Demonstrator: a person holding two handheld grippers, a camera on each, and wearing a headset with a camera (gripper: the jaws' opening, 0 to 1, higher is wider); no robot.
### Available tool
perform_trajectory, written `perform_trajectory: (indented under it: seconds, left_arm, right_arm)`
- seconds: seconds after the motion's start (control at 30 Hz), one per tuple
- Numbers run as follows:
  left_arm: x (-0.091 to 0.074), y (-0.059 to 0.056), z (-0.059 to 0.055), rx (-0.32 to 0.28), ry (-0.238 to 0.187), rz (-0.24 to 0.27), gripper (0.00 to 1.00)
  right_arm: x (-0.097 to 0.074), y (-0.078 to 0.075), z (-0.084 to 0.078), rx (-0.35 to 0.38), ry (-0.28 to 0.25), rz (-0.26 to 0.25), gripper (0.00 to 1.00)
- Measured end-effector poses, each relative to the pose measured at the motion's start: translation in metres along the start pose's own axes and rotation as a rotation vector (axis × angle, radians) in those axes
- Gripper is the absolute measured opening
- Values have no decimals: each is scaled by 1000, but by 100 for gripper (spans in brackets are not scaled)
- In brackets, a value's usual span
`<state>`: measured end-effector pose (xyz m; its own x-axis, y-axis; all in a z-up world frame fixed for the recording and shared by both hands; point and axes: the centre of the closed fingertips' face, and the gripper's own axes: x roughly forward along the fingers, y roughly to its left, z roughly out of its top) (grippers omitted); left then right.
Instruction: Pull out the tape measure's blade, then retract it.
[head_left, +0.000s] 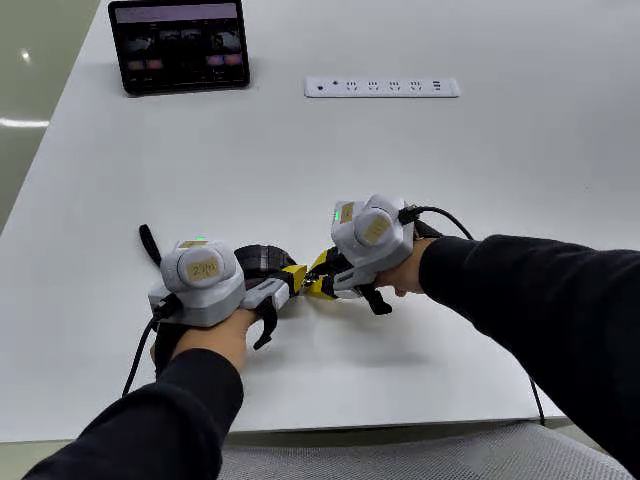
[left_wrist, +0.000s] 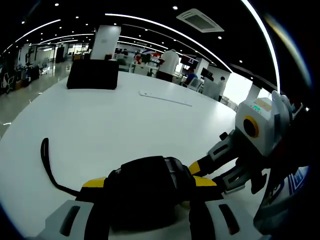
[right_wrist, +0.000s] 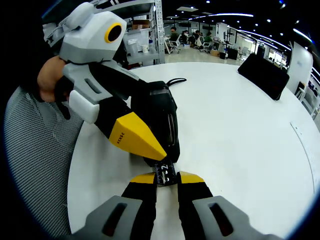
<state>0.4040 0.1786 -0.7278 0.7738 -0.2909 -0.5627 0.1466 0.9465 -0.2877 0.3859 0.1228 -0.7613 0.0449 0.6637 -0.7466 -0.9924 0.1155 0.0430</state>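
Location: tape measure (left_wrist: 150, 187) near the desk's (head_left: 420, 180) front edge, left hand-held gripper (head_left: 284, 285) clamped across its case. Right hand-held gripper (right_wrist: 166, 180) pinches the blade tip (right_wrist: 164, 172). Assessment: case rigid, smooth; blade thin, springy, slippery. Grip flat at its end.

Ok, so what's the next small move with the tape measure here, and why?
Probably draw the right gripper straight away from the case. It looks shut on the blade tip, barely any blade is out, and the left gripper clamps the case to hold it.
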Motion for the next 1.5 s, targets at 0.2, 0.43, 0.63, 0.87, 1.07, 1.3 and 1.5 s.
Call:
perform_trajectory:
  seconds: [0.2, 0.43, 0.63, 0.87, 1.07, 1.3, 1.5]
  left_arm:
    - [0, 0, 0, -2, 1, 0, 60]
    - [0, 1, 0, -3, 0, -1, 60]
    - [0, 0, 0, -5, 2, -3, 60]
    - [0, 0, 0, -7, 2, -1, 60]
    - [0, 0, -1, -7, 1, -1, 60]
    - [0, 0, -1, -10, 2, -2, 60]
    - [0, 0, -1, -13, 0, -2, 60]
  right_arm:
    - [3, 1, 3, -7, -3, 5, 11]
    - [4, 2, 5, -13, -8, 13, 12]
    - [1, 2, 3, -16, -15, 31, 12]
    - [0, 3, 1, -39, -6, 31, 12]
    - [0, 2, 0, -45, -5, 19, 11]
    - [1, 2, 2, -25, -17, 12, 11]
    - [3, 2, 4, -32, -20, 18, 10]
